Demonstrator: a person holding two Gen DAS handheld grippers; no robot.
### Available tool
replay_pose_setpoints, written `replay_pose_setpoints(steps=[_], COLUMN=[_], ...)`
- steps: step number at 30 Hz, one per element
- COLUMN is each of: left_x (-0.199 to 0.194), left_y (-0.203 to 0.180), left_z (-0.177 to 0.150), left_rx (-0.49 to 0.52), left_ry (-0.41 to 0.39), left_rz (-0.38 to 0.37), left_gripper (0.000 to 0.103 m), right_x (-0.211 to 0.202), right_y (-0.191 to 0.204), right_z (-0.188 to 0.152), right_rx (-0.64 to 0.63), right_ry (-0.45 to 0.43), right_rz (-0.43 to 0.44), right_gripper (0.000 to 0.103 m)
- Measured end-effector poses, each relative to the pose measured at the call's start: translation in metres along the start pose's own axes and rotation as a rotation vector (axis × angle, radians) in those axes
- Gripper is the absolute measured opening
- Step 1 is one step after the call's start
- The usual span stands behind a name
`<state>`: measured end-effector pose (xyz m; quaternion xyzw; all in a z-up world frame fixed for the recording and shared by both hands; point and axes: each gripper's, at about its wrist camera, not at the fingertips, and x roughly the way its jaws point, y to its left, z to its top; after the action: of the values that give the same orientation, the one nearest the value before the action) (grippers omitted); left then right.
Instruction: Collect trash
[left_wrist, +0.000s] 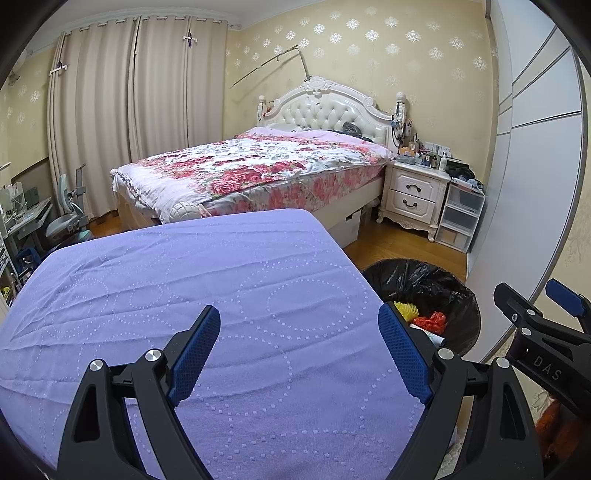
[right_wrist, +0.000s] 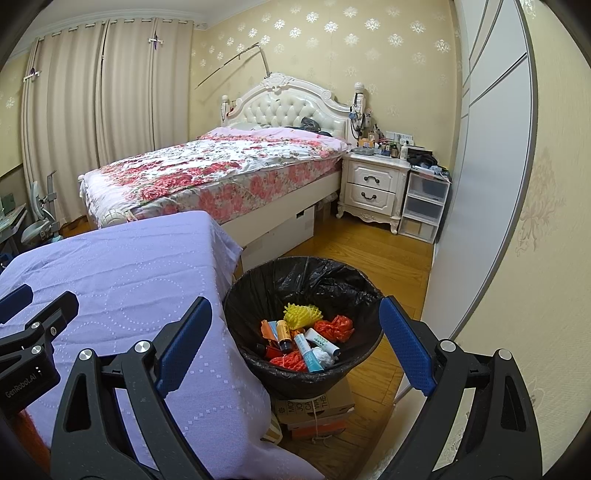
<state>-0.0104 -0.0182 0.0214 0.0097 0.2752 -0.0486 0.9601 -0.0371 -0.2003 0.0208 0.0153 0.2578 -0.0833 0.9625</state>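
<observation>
beside the purple-draped desk (right_wrist: 122, 280), the trash bin (right_wrist: 258, 284) sits directly ahead of the empty, wide-open right gripper (right_wrist: 295, 339), nearer than the equally open left gripper (left_wrist: 299, 350).

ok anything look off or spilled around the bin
Nothing spilled: the trash sits inside the black-lined bin. One oddity: the bin stands on stacked cardboard boxes rather than the floor, which could make it tippy. The purple cloth shows only wrinkles.
</observation>
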Motion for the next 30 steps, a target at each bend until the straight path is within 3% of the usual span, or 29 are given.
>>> replay_pose_setpoints(steps=[30], left_x=[0.0008], left_y=[-0.0006], left_z=[0.0009], left_rx=[-0.003], left_ry=[0.001], left_rz=[0.000], left_gripper=[0.085], right_x=[0.0003], right_y=[0.0001], right_z=[-0.0004], right_rx=[0.000], right_ry=[0.001], right_rz=[0.000], right_gripper=[0.090])
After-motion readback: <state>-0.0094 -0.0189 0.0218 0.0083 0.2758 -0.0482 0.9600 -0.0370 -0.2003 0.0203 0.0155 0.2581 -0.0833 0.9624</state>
